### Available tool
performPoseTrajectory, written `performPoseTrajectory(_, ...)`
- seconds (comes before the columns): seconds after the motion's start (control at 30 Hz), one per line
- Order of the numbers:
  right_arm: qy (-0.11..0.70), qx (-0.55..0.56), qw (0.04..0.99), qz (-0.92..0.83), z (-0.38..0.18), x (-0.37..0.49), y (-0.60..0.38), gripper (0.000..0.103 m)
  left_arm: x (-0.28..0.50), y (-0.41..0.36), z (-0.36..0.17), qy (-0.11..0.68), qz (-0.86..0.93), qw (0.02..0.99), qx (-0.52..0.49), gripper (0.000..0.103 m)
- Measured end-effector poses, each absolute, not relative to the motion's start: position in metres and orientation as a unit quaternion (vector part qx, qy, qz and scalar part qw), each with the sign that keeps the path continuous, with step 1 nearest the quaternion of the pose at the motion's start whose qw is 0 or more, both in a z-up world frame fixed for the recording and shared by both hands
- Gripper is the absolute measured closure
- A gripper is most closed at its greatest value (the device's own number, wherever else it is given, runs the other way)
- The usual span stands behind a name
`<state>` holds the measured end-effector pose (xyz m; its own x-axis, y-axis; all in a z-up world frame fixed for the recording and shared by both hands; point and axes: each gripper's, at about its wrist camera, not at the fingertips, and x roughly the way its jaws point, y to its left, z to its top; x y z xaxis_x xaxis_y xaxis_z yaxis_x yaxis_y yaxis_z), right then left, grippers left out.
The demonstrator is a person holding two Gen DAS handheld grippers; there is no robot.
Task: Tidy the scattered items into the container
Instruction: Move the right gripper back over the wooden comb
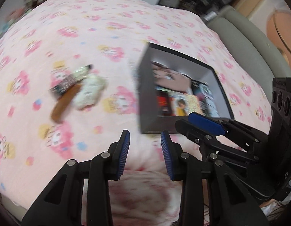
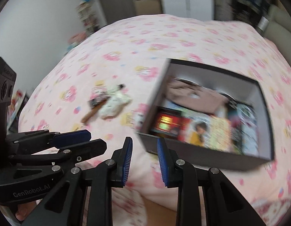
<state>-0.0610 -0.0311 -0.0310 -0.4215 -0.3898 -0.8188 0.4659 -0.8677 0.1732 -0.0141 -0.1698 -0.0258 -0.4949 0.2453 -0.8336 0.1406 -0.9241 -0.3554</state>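
Observation:
A black open box (image 1: 145, 101) (image 2: 266, 113) sits on the pink bedspread and holds books, cards and other items. A small pile lies to its left: a white plush or wrapper (image 1: 90, 90) (image 2: 115, 101), a brown stick-shaped item (image 1: 64, 101) (image 2: 92, 113) and a dark packet (image 1: 64, 82). My left gripper (image 1: 145, 137) is open and empty, above the bedspread near the box's near corner. My right gripper (image 2: 143, 143) is open and empty, just before the box's near wall. Each gripper shows in the other's view, the right one (image 1: 200, 122) and the left one (image 2: 85, 139). Both views are motion-blurred.
The pink patterned bedspread (image 1: 70, 37) (image 2: 145, 43) covers a bed. A grey padded headboard (image 1: 245, 35) is at the right. Shelves and furniture (image 2: 88, 9) stand beyond the bed. Folded pink bedding (image 1: 143, 188) bunches under the grippers.

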Motion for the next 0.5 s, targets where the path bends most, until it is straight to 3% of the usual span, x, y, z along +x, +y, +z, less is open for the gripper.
performPoseTrajectory(0.17,0.026,0.519,0.323,-0.791,-0.055,-0.08,-0.089,0.078,-0.004,-0.226,-0.043,-0.225,0.838,-0.012,-0.497,0.068)
performPoseTrajectory(0.27,0.014,0.546,0.346,-0.763,-0.073,-0.096,-0.114,0.077,-0.008,-0.258,-0.06,-0.253,0.83,-0.029,-0.496,0.06)
performPoseTrajectory(0.5,-0.005,0.607,0.311,-0.732,-0.121,-0.155,-0.143,0.076,-0.029,-0.328,-0.124,-0.324,0.784,-0.069,-0.524,0.06)
